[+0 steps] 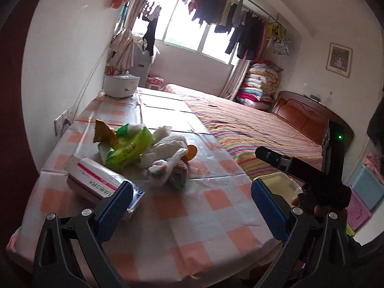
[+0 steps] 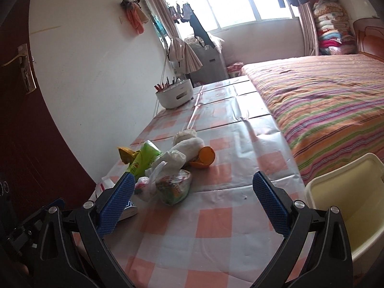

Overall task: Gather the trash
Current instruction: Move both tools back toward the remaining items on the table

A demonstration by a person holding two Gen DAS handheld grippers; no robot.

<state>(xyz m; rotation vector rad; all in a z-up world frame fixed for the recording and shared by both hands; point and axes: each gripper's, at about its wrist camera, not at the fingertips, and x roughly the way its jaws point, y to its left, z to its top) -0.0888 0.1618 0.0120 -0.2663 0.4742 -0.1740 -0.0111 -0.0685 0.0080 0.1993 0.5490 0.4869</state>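
A pile of trash lies on the checked tablecloth [image 1: 211, 201]: a white and pink box [image 1: 96, 180], a green wrapper [image 1: 129, 148], a yellow wrapper [image 1: 103, 132], white crumpled tissues [image 1: 168, 144], a clear plastic bag [image 1: 172, 170] and an orange peel [image 1: 190, 152]. My left gripper [image 1: 192, 189] is open and empty, just before the pile, its left pad beside the box. My right gripper [image 2: 193, 184] is open and empty; the plastic bag [image 2: 172, 187], green wrapper [image 2: 144, 158], tissues [image 2: 189, 144] and peel [image 2: 206, 157] lie ahead, left of centre. A cream bin [image 2: 348, 192] stands at the right; it also shows in the left wrist view [image 1: 278, 182].
A white holder with pens [image 2: 175, 93] stands at the table's far end by the wall. A striped bed [image 2: 324, 100] runs along the table's right side. A dark door [image 2: 21, 96] is at the left. The other handheld gripper's body [image 1: 312, 168] shows at the right.
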